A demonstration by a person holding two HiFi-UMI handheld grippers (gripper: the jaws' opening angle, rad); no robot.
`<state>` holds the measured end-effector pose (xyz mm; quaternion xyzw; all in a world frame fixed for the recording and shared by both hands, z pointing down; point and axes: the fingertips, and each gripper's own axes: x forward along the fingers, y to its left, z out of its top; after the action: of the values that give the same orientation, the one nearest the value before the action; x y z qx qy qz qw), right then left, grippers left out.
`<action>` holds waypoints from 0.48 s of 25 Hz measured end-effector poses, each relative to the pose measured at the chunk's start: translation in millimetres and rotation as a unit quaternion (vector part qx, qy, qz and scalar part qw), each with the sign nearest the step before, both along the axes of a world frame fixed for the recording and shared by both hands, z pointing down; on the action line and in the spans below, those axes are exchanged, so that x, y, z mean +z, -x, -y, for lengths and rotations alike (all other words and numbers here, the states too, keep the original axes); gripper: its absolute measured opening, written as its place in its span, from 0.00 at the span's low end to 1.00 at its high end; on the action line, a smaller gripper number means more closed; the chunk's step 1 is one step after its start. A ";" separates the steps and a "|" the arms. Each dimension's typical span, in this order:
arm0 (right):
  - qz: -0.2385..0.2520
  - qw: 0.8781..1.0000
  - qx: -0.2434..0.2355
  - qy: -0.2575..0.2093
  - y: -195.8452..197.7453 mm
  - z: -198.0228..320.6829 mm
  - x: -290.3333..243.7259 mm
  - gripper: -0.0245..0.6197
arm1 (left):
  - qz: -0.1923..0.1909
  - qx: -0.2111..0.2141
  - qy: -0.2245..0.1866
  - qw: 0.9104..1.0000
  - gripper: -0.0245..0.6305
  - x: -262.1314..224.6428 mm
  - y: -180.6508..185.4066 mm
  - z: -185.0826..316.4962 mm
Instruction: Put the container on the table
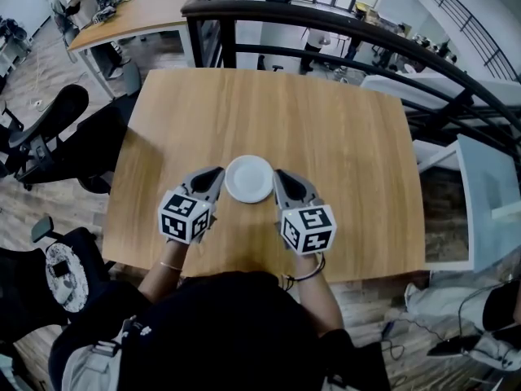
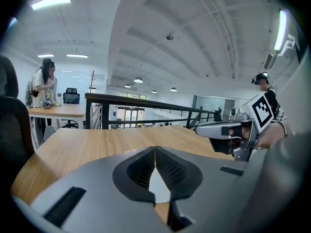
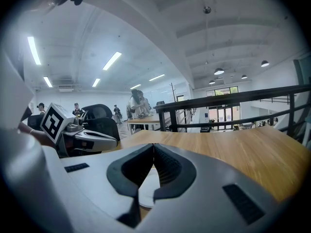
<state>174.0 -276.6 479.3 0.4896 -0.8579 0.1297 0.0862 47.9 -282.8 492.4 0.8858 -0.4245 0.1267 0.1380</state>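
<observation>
Head view: you look steeply down on a wooden table (image 1: 326, 137). A round white container (image 1: 249, 178) sits on it, near your edge and midway across. Your forearms reach in from the bottom of the frame. Each hand is mostly hidden under its gripper's marker cube, and there is a band on each wrist. Your left gripper (image 1: 216, 172) and right gripper (image 1: 279, 173) point away from you and tilt slightly toward each other. They flank the container, each tip right against its rim, one on either side. A black railing (image 1: 326, 23) curves past the table's far edge, and a black chair (image 1: 49, 129) stands off to the left.

Left gripper view: the gripper is held level, low over the table. Its jaws are clenched, with the tips pressed together along a thin line. In the gap behind the tips a wedge of the white container (image 2: 159, 186) shows, with wood below it. I cannot tell whether the jaws pinch its rim. Your right gripper (image 2: 218, 130) reaches in from the right at about the same height.

Right gripper view: this gripper is also level. Its jaws are clenched and the tips meet. The container (image 3: 148, 186) shows pale through the gap beneath them. Your left gripper (image 3: 92, 137) lies to the left, cube toward you.
</observation>
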 end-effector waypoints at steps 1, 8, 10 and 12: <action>0.000 1.000 0.000 0.000 0.9 0.1 -0.1 0.07 | 0.000 0.001 0.000 1.000 0.07 -0.2 0.5 0.1; -0.002 1.000 -0.001 0.005 2.0 1.2 2.5 0.07 | -0.010 0.007 0.006 1.000 0.07 3.7 0.7 1.4; -0.005 1.000 -0.003 0.005 3.3 2.5 3.9 0.07 | -0.010 0.008 0.007 1.000 0.07 5.7 0.8 3.0; -0.006 1.000 -0.001 0.006 4.3 4.0 6.1 0.07 | -0.009 0.011 0.007 1.000 0.07 7.7 0.5 4.4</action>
<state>169.7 -280.6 485.4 0.4891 -0.8570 0.1318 0.0949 47.4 -287.1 500.0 0.8907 -0.4122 0.1230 0.1468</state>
